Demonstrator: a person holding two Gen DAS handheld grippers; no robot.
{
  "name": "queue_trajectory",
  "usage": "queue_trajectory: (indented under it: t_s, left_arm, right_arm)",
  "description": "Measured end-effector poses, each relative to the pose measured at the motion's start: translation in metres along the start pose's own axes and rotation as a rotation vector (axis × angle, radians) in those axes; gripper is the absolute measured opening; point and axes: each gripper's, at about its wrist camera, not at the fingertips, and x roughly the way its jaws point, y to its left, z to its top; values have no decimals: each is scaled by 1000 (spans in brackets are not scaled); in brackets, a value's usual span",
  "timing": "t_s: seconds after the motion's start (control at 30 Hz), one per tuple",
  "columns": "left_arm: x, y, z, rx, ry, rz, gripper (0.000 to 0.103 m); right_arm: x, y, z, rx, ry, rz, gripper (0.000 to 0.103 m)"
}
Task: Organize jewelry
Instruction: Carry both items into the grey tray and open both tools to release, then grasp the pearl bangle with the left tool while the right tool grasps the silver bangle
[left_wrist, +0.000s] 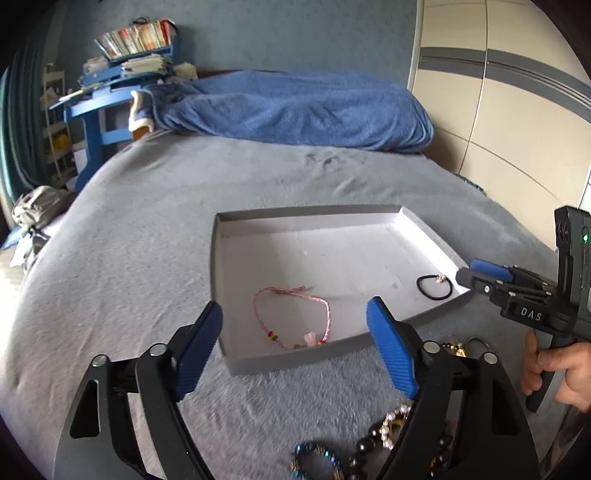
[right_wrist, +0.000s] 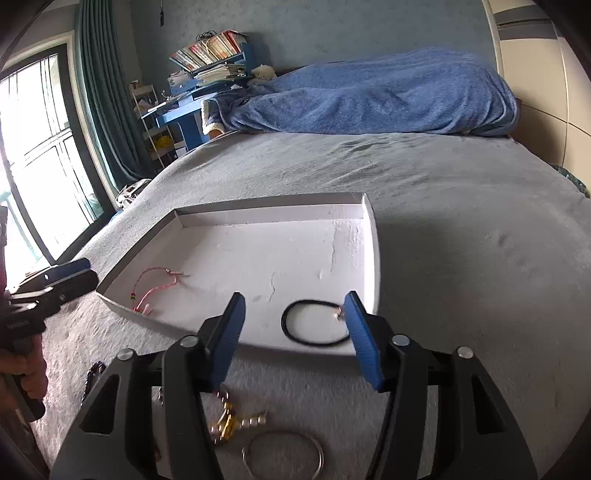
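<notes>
Beaded jewelry (left_wrist: 373, 446) at the lower frame edge is being partly hidden by the left gripper (left_wrist: 295, 354), jaws wide and empty; the right gripper (right_wrist: 295, 339) is likewise being held wide over the tray (right_wrist: 373, 258).

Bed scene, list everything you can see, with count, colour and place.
Shallow cardboard tray: one, grey-white, on grey bedspread.
Pink braided cord bracelet: one, tray's near left.
Black elastic hair tie: one, tray's near right.
Loose jewelry pile: several, gold and dark beads, bedspread before tray.
Silver metal bangle: one, beside pile.
Blue fleece blanket: one, bed's far end.
Left hand-held gripper: black, blue pads, open.
Right hand-held gripper: same, open.
</notes>
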Motion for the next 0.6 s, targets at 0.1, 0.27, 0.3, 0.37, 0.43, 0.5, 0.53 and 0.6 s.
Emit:
queue_trajectory:
  t_s: [0.1,0.27,0.3,0.37,0.43,0.5,0.53,0.6]
  left_arm:
    - [-11,2,-8,-25,-2,6,85]
    - [-27,0,-23,-58,3,0,86]
    - [-30,-2,-26,-56,3,-3,86]
    - [-34,-7,-32,-44,6,-15,86]
    - [-36,-13,-40,-24,13,-26,86]
    - [-35,-20,-47,-10,30,-44,86]
    - [-34,-23,-49,1,36,-53,86]
    - [-35,-33,-53,35,32,-53,86]
  right_arm:
    - [-9,0,-7,10,0,-11,68]
    - [-23,-3,-20,45,-3,-17,74]
    - [-27,-3,-24,49,-3,-19,75]
    - [-31,-4,-29,55,2,-28,78]
    - [-36,-6,-35,66,9,-36,78]
    - [-39,-9,-42,76,15,-44,80]
    - [-40,-10,-45,82,19,-49,80]
    - [-42,-12,-49,92,26,-52,81]
